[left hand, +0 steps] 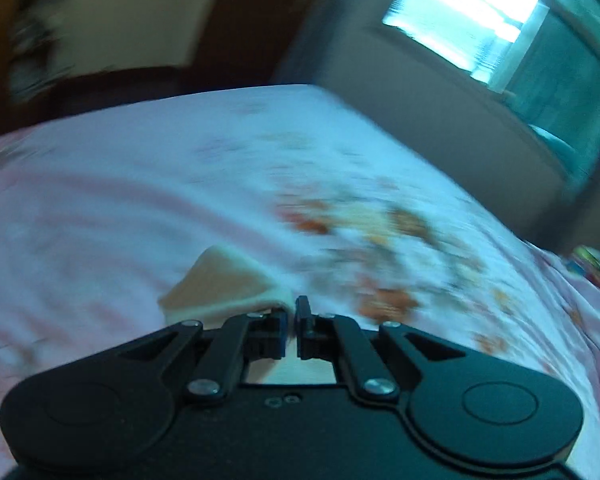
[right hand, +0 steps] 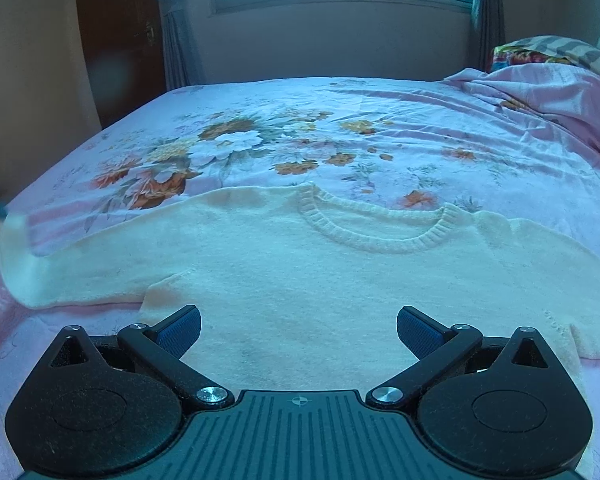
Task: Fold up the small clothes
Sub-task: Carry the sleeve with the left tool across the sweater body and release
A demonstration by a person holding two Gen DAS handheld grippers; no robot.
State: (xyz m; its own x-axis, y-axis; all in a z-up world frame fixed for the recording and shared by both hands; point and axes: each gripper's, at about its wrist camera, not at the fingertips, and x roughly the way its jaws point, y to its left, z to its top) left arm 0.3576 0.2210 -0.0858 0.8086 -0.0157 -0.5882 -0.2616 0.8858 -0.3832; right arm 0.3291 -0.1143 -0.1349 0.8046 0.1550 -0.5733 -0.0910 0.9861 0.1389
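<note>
The left hand-held gripper [left hand: 291, 312] is pinched on the sweater [right hand: 300, 280] sleeve at nine o'clock; the right hand-held gripper [right hand: 299, 326] hovers wide open, empty. Likely next: fold that sleeve inward.

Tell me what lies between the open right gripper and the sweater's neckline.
Only the sweater's own cream front, flat on the floral bedsheet. Nothing else sits between the right gripper and the neckline, per the right wrist view.

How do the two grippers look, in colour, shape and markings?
Both are matte black, with two rounded disc-shaped housings, angular linkage bars and silver screws. The right gripper has blue textured pads on its fingers, a ribbed grey-black plate in the middle and a small crosshair mark. The left gripper shows a blue pad edge. No cables, sleeves or hands are visible.
</note>
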